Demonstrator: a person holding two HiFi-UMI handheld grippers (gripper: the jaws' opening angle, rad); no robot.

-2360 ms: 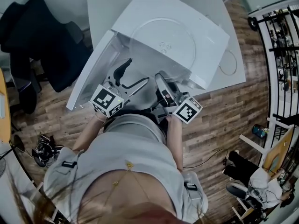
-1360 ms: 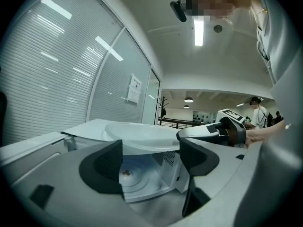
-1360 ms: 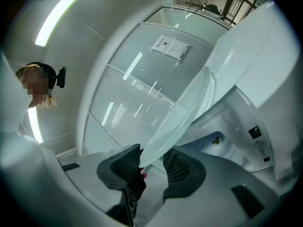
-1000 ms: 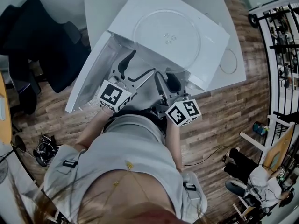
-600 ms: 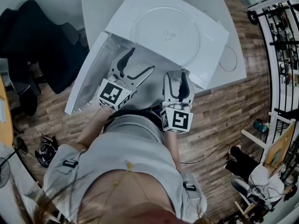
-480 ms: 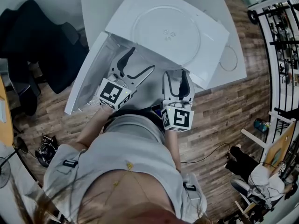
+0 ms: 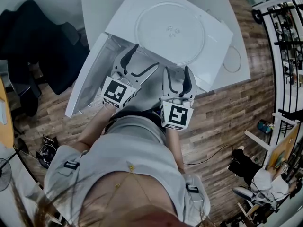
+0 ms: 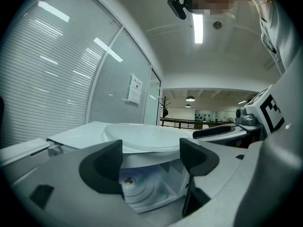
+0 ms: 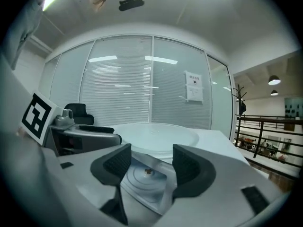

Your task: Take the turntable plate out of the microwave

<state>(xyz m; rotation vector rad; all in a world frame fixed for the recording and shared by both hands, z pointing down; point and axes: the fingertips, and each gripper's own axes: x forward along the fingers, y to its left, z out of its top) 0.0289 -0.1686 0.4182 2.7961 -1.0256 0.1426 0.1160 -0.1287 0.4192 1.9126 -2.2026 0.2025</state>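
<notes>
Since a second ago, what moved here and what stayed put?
The right gripper rolled from its side back upright, and its jaws have just been opening, with nothing between them. The turntable plate stays on top of the microwave, and the left gripper stays open.

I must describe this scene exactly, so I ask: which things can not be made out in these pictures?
- Head view: the cavity of the microwave, hidden under its own top, where the plate lies.
- Right gripper view: the print on the notice on the glass wall, too small to read.
- Head view: the ring right of the microwave, too thin to identify.
</notes>
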